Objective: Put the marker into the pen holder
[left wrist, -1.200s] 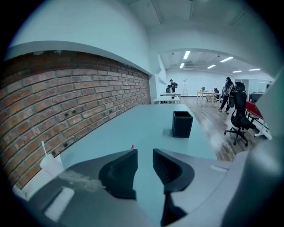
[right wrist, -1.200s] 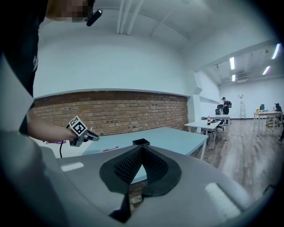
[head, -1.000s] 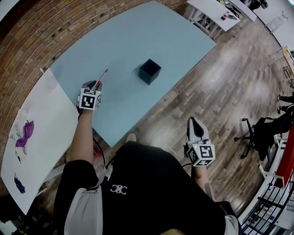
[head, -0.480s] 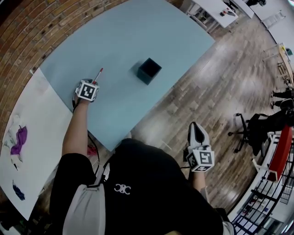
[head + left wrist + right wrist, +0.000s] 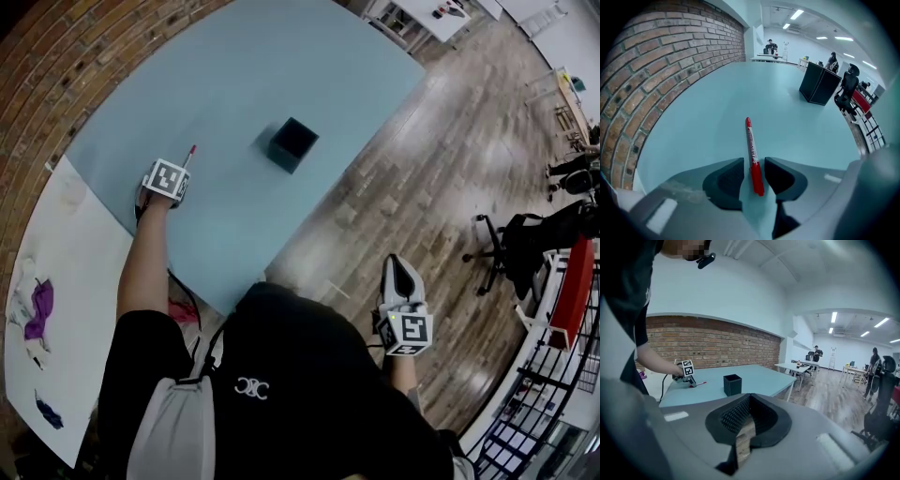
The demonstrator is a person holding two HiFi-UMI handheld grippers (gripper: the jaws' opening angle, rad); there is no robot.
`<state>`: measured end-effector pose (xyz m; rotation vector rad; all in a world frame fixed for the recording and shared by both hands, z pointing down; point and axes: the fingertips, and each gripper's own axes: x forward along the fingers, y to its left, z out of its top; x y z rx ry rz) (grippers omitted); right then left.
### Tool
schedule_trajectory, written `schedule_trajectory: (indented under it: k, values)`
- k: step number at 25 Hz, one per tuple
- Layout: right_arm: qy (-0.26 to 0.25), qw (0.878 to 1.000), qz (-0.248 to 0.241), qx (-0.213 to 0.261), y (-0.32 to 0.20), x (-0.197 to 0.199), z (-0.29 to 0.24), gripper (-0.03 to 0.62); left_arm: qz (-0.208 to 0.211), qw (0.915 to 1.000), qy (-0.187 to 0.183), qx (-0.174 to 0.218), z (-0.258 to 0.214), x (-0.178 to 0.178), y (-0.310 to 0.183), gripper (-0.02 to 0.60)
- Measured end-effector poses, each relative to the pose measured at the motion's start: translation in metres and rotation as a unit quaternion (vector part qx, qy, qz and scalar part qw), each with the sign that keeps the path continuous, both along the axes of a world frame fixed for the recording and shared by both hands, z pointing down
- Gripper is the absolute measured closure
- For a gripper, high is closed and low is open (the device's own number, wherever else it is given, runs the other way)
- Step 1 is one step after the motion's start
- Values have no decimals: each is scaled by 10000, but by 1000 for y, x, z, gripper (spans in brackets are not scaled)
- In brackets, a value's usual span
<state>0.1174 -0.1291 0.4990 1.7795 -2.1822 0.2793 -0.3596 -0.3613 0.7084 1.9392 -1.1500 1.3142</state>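
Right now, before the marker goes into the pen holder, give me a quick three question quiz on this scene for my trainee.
1. True or false: the marker lies on the table, outside the pen holder.
2. The left gripper is: A shut on the marker, B open with the marker between its jaws, C far from the marker.
3. Which gripper hangs over the wooden floor?
Key: 1 true. 2 B; its jaws have just been opening. 3 the right gripper, which is empty.
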Motion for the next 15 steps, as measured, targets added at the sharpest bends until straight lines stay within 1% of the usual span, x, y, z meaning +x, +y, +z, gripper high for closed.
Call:
schedule_trajectory:
  k: [1, 3, 4, 6, 8, 12, 13, 15]
  values:
    - [-2, 10000, 41, 20, 0, 2, -1, 588, -78, 9999, 93, -83, 1, 0, 0, 431]
    - [-13, 9999, 100, 27, -1, 4, -1, 588, -247, 9989, 303, -241, 3, 0, 1, 456]
    - [-6, 9999, 111, 12, -1, 5, 0, 588, -293, 9984, 381, -296, 3, 0, 2, 454]
    - [-18, 9999, 112, 29, -2, 5, -1, 588, -328, 9976, 495, -356, 4, 0, 1, 454]
    - [-39, 9999, 76, 64, -5, 2, -1, 588, -387, 9970, 557, -368, 4, -1, 0, 471]
    - [55, 9999, -80, 61, -5, -6, 3, 588, -456, 9976, 434, -305, 4, -1, -1, 493]
    - [76, 9999, -101, 58, -4, -7, 3, 588, -455, 9978, 388, -281, 4, 1, 0, 509]
    - [70, 9999, -119, 64, -4, -8, 4, 588, -416, 9985, 273, -246, 5, 2, 0, 515]
